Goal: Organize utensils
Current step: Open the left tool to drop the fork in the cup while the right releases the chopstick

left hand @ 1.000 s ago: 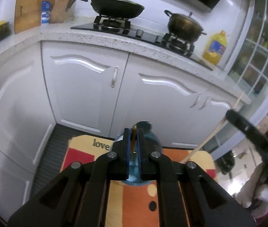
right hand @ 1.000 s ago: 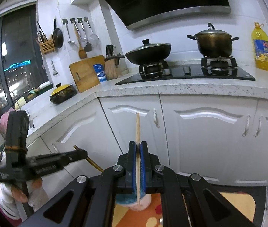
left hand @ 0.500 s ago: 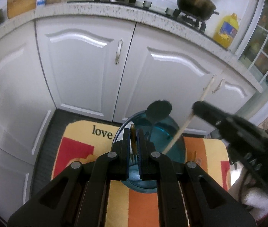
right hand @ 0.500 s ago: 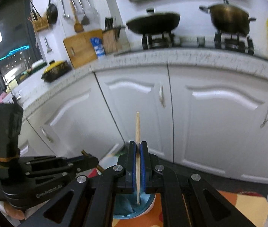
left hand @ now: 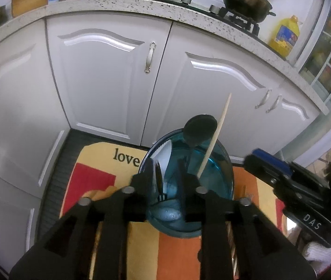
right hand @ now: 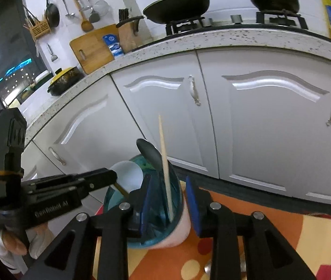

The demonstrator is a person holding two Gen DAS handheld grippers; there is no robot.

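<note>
A blue see-through cup (left hand: 222, 179) (right hand: 116, 200) stands on a patterned mat and holds a black spoon (left hand: 200, 128) (right hand: 149, 154), a white plastic utensil (left hand: 165, 154) (right hand: 128, 175) and a wooden chopstick (left hand: 214, 137) (right hand: 165, 168). My left gripper (left hand: 167, 177) (right hand: 109, 177) hangs over the cup's rim, its jaws opening. A dark-handled utensil (left hand: 158, 175) leans by its left finger, unpressed. My right gripper (right hand: 169, 200) (left hand: 270, 165) straddles the cup, jaws opening. The chopstick stands free between its blue pads.
The orange, yellow and red mat (left hand: 90, 179) (right hand: 282, 245) lies in front of white cabinet doors (left hand: 109, 74). Above them, a speckled counter (right hand: 235, 37) carries a wok, a pot, an oil bottle and a cutting board. A hand (right hand: 13, 240) holds the left gripper.
Both grippers have sunk toward the cup and their jaws have parted. The chopstick and the dark-handled utensil, pinched before, now stand loose in the cup.
</note>
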